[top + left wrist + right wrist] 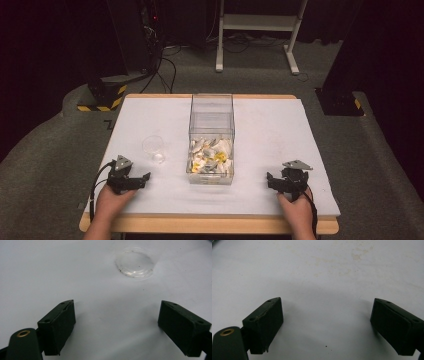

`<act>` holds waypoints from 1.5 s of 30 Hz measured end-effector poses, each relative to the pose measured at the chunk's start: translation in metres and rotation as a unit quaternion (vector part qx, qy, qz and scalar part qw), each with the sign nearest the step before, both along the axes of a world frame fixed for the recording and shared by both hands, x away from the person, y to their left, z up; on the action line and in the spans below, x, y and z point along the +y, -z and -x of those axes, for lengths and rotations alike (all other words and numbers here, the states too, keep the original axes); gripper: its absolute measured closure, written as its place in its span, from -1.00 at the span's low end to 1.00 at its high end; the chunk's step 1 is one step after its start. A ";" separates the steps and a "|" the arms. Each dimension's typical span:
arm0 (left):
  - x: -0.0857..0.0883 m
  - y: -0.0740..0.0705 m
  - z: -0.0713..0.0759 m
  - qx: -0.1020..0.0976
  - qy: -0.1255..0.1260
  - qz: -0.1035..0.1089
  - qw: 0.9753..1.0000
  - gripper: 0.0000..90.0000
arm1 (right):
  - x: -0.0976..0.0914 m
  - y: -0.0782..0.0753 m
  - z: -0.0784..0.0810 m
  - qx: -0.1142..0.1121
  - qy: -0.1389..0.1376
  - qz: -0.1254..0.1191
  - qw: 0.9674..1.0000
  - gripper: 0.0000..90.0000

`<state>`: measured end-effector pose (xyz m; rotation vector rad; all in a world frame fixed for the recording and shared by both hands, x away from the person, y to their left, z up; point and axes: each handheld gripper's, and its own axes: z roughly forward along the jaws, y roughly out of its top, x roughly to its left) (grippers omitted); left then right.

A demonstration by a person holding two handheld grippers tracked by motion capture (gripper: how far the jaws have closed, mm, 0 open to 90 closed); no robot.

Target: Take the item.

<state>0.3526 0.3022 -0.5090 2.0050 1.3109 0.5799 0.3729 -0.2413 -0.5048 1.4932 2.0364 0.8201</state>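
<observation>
Both the left gripper (131, 179) and the right gripper (286, 182) are black, each topped by a grey three-cornered plate, trailing a black cable (brass-ringed screw holes dot the blocky jaws).

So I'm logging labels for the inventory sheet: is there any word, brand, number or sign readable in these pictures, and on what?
None can be read.
Clear box: the white and yellow pieces inside show no legible print; too small to tell.
Clear cup: no marking.
Dark mark at the white mat's far left edge: too blurred to read.
Yellow-and-black hazard stripes on the floor base: a pattern, no text.
</observation>
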 end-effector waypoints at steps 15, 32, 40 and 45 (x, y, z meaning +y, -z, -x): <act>0.000 0.000 0.000 0.001 0.000 -0.002 1.000 -0.68 | 0.000 0.000 0.000 0.000 0.001 -0.001 1.000 -0.76; 0.000 -0.002 -0.001 0.005 0.005 -0.003 1.000 -0.68 | 0.000 0.000 0.000 0.000 0.000 -0.001 1.000 -0.76; -0.001 -0.005 0.002 -0.010 0.015 0.006 1.000 -0.68 | 0.000 0.000 0.000 0.001 0.001 -0.002 1.000 -0.76; -0.002 -0.006 0.004 -0.011 0.022 0.012 1.000 -0.68 | 0.000 0.000 0.000 0.001 0.001 -0.002 1.000 -0.76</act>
